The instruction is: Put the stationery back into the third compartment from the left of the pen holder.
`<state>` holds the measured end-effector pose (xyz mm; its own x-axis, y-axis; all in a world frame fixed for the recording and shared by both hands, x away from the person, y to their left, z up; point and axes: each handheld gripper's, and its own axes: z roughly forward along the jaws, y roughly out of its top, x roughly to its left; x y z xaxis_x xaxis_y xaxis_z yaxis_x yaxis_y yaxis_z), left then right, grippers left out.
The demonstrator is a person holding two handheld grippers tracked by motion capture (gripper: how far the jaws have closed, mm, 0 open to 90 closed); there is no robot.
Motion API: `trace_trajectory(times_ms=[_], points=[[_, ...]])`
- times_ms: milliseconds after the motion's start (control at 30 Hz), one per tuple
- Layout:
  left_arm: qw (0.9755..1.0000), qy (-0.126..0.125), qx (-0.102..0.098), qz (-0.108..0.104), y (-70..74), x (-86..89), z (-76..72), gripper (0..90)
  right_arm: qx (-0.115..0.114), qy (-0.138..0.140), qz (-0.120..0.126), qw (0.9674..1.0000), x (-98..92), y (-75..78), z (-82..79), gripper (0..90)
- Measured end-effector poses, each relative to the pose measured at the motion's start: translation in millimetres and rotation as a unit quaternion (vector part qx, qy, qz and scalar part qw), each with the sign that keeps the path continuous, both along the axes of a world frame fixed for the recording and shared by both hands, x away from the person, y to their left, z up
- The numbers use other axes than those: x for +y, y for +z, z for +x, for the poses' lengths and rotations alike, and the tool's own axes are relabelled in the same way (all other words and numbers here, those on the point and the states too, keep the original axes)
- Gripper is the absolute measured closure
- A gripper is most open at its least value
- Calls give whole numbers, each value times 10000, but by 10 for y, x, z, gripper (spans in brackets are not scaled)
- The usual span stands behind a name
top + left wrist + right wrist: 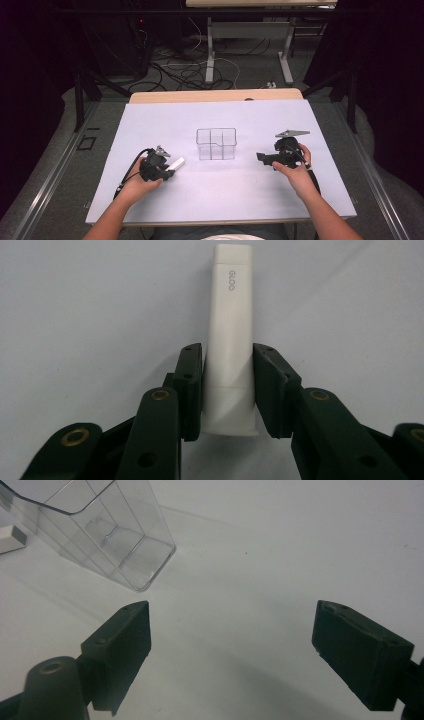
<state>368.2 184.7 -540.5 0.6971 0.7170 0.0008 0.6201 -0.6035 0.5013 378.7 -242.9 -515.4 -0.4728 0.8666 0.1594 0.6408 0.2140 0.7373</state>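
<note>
Left gripper view: "GLOO" on white stick (230,340)

I've got a white sheet (220,195) spread over the table, and the wooden tabletop (215,96) peeks out along its far edge. Past that, on the floor, I see a tangle of black and white cables (185,70) running around the pale legs of a second desk (210,50). Dark metal frame bars (80,100) stand at both sides, and grey carpet (60,170) lies beneath them.
</note>
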Motion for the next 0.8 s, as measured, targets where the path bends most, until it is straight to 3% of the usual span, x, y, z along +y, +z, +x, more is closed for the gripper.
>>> trace_trajectory(times_ms=[400, 633, 800], points=[[9999, 88, 76, 108, 30, -34, -1, 674, -67, 52, -39, 10000, 16, 15, -8, 157], [9998, 156, 127, -49, 59, -25, -6, 675, -79, 142, 32, 9999, 64, 13, -33, 156], [9996, 82, 238, -124, 98, -59, -33, 675, -261, 286, -61, 9992, 110, 16, -62, 154]])
